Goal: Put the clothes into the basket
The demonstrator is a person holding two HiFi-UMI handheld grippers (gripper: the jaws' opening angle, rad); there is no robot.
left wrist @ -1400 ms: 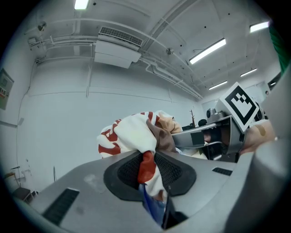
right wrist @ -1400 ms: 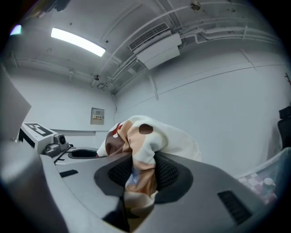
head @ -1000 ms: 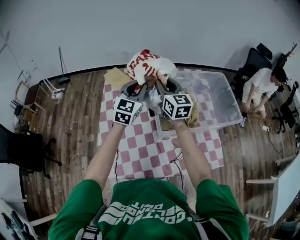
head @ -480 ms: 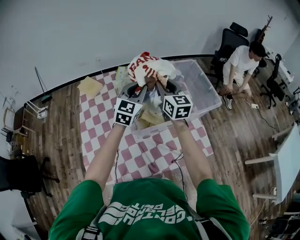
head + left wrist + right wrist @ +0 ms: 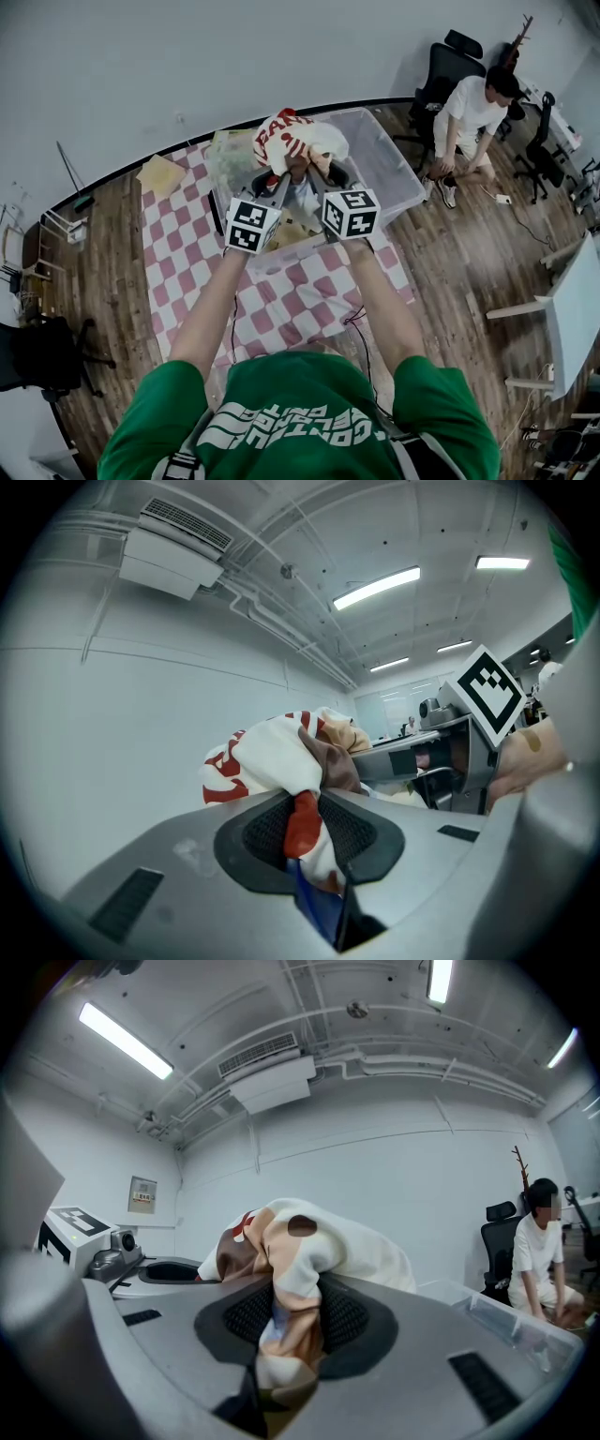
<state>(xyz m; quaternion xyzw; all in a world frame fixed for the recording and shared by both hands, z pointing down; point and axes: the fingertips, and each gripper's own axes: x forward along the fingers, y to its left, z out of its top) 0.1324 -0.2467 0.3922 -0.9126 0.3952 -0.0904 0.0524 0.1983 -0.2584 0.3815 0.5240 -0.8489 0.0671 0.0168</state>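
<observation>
1. Holding one bunched garment (image 5: 298, 139) with both tools. The left gripper (image 5: 284, 178) and right gripper (image 5: 319, 176) each have their jaws narrowed onto a fold of it, with the pads pressing cloth and nothing else between them.
2. The garment is white with red print and tan and brown patches. It is balled up ahead of the jaw tips, in the air and resting on nothing.
3. Key relation: the clear plastic basket (image 5: 380, 159) sits below and slightly beyond the bundle, on the pink checkered cloth (image 5: 281, 305). The bundle looks to be over the basket's near-left part.
4. The basket's long axis runs diagonally, lower left to upper right in the head view. The right end looks emptier. Something tan lies at the near-left end, but I can't tell what it is.
5. Pose: both arms are stretched forward side by side, with the grippers close together and pointing roughly level, away from the body. Neither hand is nearer.
6. My read: the next move is to go down and let go with both at once. If only one releases, the cloth dangles off the other and may drape over the near wall.
</observation>
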